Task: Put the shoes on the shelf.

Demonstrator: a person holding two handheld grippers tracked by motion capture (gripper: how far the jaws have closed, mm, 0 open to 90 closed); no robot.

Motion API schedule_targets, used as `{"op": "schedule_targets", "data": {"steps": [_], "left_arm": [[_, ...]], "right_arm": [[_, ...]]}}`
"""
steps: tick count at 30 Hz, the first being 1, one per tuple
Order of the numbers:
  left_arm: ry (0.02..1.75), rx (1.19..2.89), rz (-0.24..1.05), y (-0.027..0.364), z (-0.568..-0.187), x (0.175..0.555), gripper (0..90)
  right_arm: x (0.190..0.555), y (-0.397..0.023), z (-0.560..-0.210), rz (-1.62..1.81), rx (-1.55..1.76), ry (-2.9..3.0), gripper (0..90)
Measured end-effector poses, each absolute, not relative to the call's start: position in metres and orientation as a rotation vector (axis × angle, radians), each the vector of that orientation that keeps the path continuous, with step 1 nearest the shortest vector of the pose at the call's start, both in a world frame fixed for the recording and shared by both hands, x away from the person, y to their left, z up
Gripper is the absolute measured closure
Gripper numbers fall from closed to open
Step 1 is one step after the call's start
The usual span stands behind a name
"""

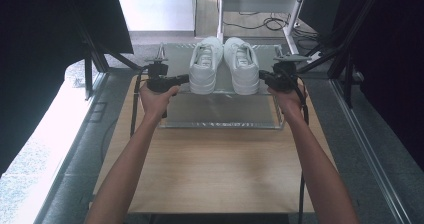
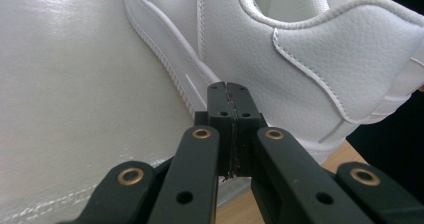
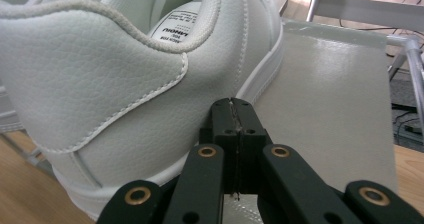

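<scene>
Two white leather sneakers stand side by side, heels toward me, on the upper grey shelf [image 1: 175,51] of a low rack. My left gripper [image 1: 186,78] sits just left of the left sneaker [image 1: 205,64], level with its sole. In the left gripper view, its jaws [image 2: 228,86] are pressed together with nothing between them, tips close to the sneaker's side [image 2: 310,54]. My right gripper [image 1: 261,75] sits just right of the right sneaker [image 1: 241,64]. Its jaws [image 3: 232,103] are likewise shut and empty beside the heel [image 3: 100,79].
The rack has a lower grey shelf [image 1: 220,111] in front of the sneakers and rests on a wooden table [image 1: 215,169]. Black stands and dark curtains flank both sides. A white metal frame [image 1: 260,6] with cables stands on the floor behind.
</scene>
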State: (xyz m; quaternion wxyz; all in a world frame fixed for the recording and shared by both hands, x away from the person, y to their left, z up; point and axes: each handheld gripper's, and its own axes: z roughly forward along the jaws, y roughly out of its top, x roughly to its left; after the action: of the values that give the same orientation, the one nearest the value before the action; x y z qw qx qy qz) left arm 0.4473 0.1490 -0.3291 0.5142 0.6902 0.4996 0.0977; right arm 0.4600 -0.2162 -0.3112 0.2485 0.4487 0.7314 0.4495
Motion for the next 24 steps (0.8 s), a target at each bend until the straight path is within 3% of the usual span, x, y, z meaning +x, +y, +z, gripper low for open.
{"op": "schedule_targets", "data": {"steps": [10, 12, 24], "left_arm": [[1.181, 1.667, 0.194, 0.133, -0.328, 0.448, 90.0], [1.173, 1.710, 0.257, 0.121, -0.325, 0.445, 90.0], [1.164, 1.709, 0.231, 0.125, -0.327, 0.446, 87.9]], "right_arm": [[0.454, -0.198, -0.310, 1.251, 1.168, 2.041, 90.0], [0.454, -0.194, -0.312, 1.219, 1.166, 2.041, 90.0], [0.455, -0.200, -0.315, 1.265, 1.176, 2.036, 88.9]]}}
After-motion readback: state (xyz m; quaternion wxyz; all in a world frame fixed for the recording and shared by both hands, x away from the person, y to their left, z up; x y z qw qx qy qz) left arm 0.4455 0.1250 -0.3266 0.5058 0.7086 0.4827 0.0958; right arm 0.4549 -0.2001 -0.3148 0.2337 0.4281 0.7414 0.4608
